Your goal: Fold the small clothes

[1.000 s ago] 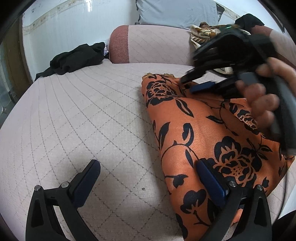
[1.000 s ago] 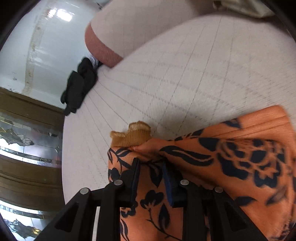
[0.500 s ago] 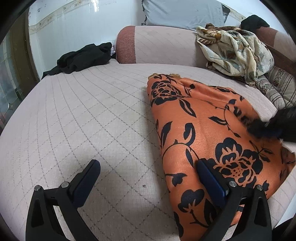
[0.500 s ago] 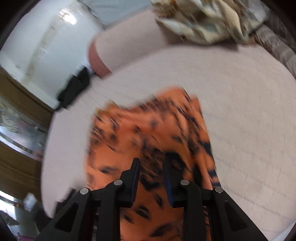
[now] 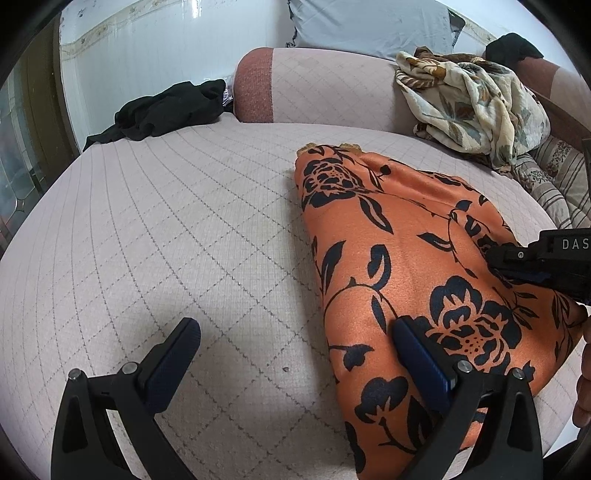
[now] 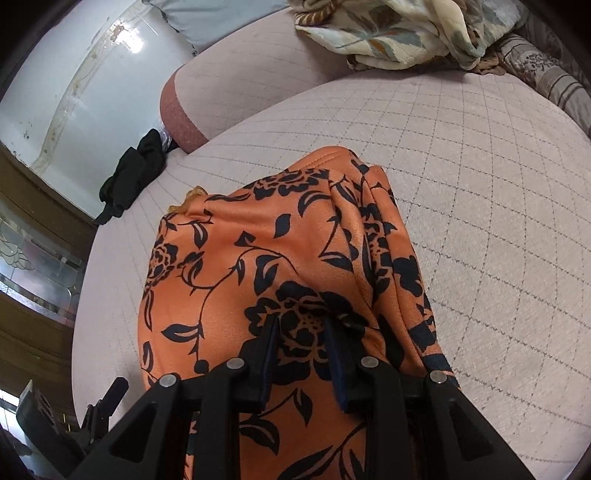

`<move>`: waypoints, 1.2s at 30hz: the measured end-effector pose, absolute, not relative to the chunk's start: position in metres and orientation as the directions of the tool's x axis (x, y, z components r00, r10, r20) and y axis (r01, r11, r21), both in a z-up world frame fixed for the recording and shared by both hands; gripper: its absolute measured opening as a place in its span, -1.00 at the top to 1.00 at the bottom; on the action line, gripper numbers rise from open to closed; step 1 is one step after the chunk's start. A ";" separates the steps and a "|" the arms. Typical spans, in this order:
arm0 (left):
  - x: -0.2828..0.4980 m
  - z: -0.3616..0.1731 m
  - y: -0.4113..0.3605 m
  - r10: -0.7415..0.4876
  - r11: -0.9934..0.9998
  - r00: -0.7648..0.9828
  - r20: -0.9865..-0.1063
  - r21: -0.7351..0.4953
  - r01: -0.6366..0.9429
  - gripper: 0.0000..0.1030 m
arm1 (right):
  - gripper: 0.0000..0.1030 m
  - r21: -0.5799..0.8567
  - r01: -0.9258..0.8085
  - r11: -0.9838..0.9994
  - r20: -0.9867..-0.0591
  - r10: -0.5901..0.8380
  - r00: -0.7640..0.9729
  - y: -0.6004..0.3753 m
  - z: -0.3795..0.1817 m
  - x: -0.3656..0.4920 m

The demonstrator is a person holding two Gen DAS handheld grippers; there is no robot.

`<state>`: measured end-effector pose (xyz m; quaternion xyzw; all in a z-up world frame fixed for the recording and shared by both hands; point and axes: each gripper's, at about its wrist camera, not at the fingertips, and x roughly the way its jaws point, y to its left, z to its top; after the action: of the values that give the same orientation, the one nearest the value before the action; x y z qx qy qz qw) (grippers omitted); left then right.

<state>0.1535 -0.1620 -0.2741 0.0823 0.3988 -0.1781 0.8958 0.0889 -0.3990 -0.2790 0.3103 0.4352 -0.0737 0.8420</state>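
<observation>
An orange garment with black flowers (image 5: pixel 402 258) lies folded on the quilted pink couch seat (image 5: pixel 166 229). It also shows in the right wrist view (image 6: pixel 258 266). My left gripper (image 5: pixel 295 358) is open wide, its right finger (image 5: pixel 421 358) resting on the garment's near part, its left finger (image 5: pixel 173 358) over bare seat. My right gripper (image 6: pixel 301 354) has its jaws narrowly apart with a fold of the orange cloth between them, at the garment's near end. It shows in the left wrist view (image 5: pixel 517 262) at the garment's right edge.
A black garment (image 5: pixel 166 110) lies at the seat's far left corner. A cream floral cloth (image 5: pixel 469 99) is heaped on the backrest at far right, with a striped cushion (image 5: pixel 554 181) beside it. A grey pillow (image 5: pixel 369 26) stands behind the backrest.
My right gripper has swung from the garment's far end back over it to the near right edge, laying the cloth over. The left gripper has stayed open in place.
</observation>
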 end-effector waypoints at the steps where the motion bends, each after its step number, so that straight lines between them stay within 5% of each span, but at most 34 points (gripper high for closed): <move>1: 0.153 -0.274 -0.162 -0.254 0.923 0.618 -0.744 0.004 0.385 -1.00 | 0.43 0.458 0.393 0.797 -0.779 0.147 0.609 -0.400 -0.278 0.089; 8: 0.154 -0.274 -0.161 -0.258 0.923 0.611 -0.748 -0.005 0.384 -1.00 | 0.44 0.475 0.399 0.784 -0.772 0.153 0.617 -0.401 -0.268 0.088; 14: 0.155 -0.275 -0.162 -0.260 0.922 0.609 -0.750 -0.007 0.386 -1.00 | 0.44 0.543 0.348 0.764 -0.666 0.140 0.733 -0.406 -0.245 0.086; 20: 0.156 -0.276 -0.161 -0.266 0.921 0.605 -0.750 -0.013 0.389 -1.00 | 0.41 0.583 0.457 0.672 -0.728 0.183 0.660 -0.424 -0.281 0.106; 29: 0.155 -0.276 -0.161 -0.266 0.922 0.605 -0.751 -0.015 0.386 -1.00 | 0.38 0.582 0.300 0.756 -0.648 0.208 0.733 -0.386 -0.252 0.110; 31: 0.155 -0.276 -0.161 -0.268 0.921 0.604 -0.751 -0.016 0.389 -1.00 | 0.22 0.564 0.302 0.768 -0.682 0.228 0.695 -0.376 -0.259 0.120; 32: 0.155 -0.277 -0.162 -0.266 0.921 0.602 -0.753 -0.014 0.390 -1.00 | -0.09 0.547 0.330 0.769 -0.722 0.233 0.651 -0.372 -0.269 0.125; 36: 0.155 -0.275 -0.160 -0.270 0.920 0.599 -0.754 -0.019 0.391 -1.00 | -0.15 0.474 0.315 0.822 -0.760 0.202 0.618 -0.361 -0.274 0.132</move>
<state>0.1554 -0.1602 -0.2754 0.0740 0.4078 -0.1853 0.8910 0.1318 -0.3606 -0.2738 0.2964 0.4359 -0.0331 0.8492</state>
